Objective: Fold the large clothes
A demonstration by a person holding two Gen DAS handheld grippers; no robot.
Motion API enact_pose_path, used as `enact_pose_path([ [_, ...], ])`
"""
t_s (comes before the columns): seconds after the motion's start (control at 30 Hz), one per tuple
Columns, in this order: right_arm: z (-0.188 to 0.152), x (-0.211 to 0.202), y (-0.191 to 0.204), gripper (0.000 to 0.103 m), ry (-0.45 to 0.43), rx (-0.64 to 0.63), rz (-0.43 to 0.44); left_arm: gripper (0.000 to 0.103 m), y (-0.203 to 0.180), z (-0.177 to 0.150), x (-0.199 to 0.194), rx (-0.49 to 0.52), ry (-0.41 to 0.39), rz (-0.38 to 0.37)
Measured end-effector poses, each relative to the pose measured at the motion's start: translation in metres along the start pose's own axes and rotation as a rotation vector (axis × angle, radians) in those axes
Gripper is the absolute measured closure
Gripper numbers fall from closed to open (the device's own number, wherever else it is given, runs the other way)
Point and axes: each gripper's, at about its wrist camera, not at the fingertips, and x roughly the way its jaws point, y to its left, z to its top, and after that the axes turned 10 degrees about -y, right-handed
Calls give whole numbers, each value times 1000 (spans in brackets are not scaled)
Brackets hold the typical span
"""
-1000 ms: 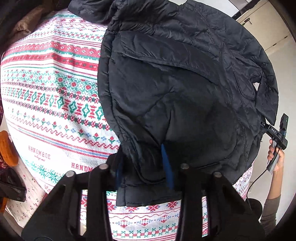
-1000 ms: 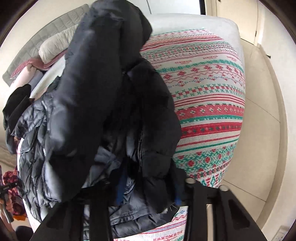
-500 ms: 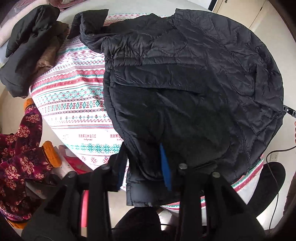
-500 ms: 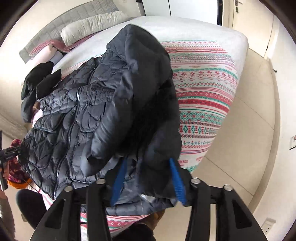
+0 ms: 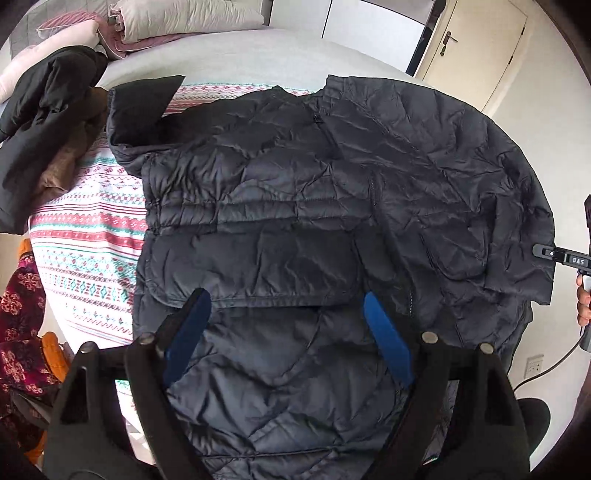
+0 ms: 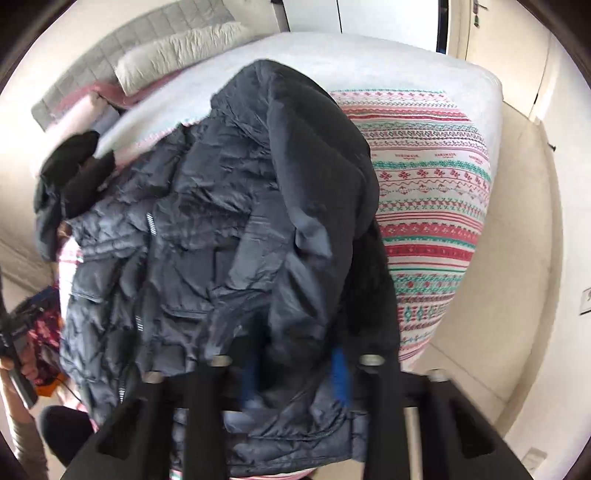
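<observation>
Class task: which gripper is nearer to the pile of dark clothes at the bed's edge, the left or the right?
Left. The left gripper hovers over the jacket on the side of the dark clothes pile; the right gripper is at the jacket's opposite side.

Daylit bedroom: bed (image 5: 258,51) with pillows (image 5: 184,16), cream door (image 5: 476,51), beige floor (image 6: 498,332).

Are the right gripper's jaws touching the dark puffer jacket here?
Touching. In the right wrist view the right gripper has closed its jaws on a bunched fold of the dark puffer jacket, with fabric filling the space between the blue pads.

Jacket (image 5: 332,206) dark navy, quilted; blanket (image 5: 85,236) white with red-green bands; tool pads (image 5: 386,339) blue.
</observation>
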Motion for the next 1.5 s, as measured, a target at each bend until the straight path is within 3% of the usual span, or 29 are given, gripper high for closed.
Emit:
enact_pose_path([
  [0.07, 19, 2, -14, 92, 6, -41, -130, 18, -4, 1, 11, -26, -2, -12],
  [0.17, 63, -11, -38, 92, -52, -127, -408, 18, -5, -2, 26, -64, -14, -27],
  [0.3, 129, -22, -70, 90, -127, -182, -758, 18, -4, -4, 42, -47, 7, 18],
  [0.4, 163, -26, -81, 64, -185, -129, -866, 18, 1, 0, 42, -20, -7, 50],
  [0.47, 167, -33, -74, 25, -269, -58, -818, 18, 10, 9, 36, -4, -26, 79],
  [0.5, 164, -35, -65, 21, -311, -44, -751, 18, 17, 15, 32, -6, -42, 94],
  [0.57, 152, -27, -46, 19, -325, -32, -605, 18, 37, 31, 24, -35, -73, 127],
  [0.67, 128, -2, -12, 19, -256, -37, -396, 18, 72, 62, 16, -69, -110, 164],
  [0.77, 102, 13, 25, 19, -221, -48, -264, 18, 112, 101, 19, -89, -128, 199],
  [0.9, 66, 27, 57, 19, -225, -27, -145, 18, 176, 152, 52, -206, -90, 163],
  [1.0, 48, 34, 78, 19, -207, -12, -69, 18, 221, 177, 85, -366, -59, 102],
  [1.17, 30, 53, 109, 19, -178, -52, -38, 19, 268, 198, 140, -576, -7, -10],
  [1.2, 29, 57, 115, 19, -177, -55, -36, 23, 273, 197, 151, -605, 4, -38],
  [1.23, 28, 59, 118, 19, -174, -56, -31, 39, 275, 194, 164, -631, 24, -64],
  [1.27, 26, 64, 122, 19, -169, -55, -29, 69, 275, 190, 176, -652, 56, -85],
  [1.3, 25, 68, 124, 19, -162, -54, -28, 86, 272, 188, 183, -663, 71, -90],
  [1.33, 26, 72, 125, 19, -153, -52, -28, 92, 264, 190, 183, -642, 55, -71],
  [1.4, 24, 79, 129, 19, -136, -55, -26, 97, 237, 205, 160, -512, -54, -25],
  [1.5, 21, 84, 134, 19, -126, -62, -19, 97, 193, 233, 93, -283, -309, 16],
])
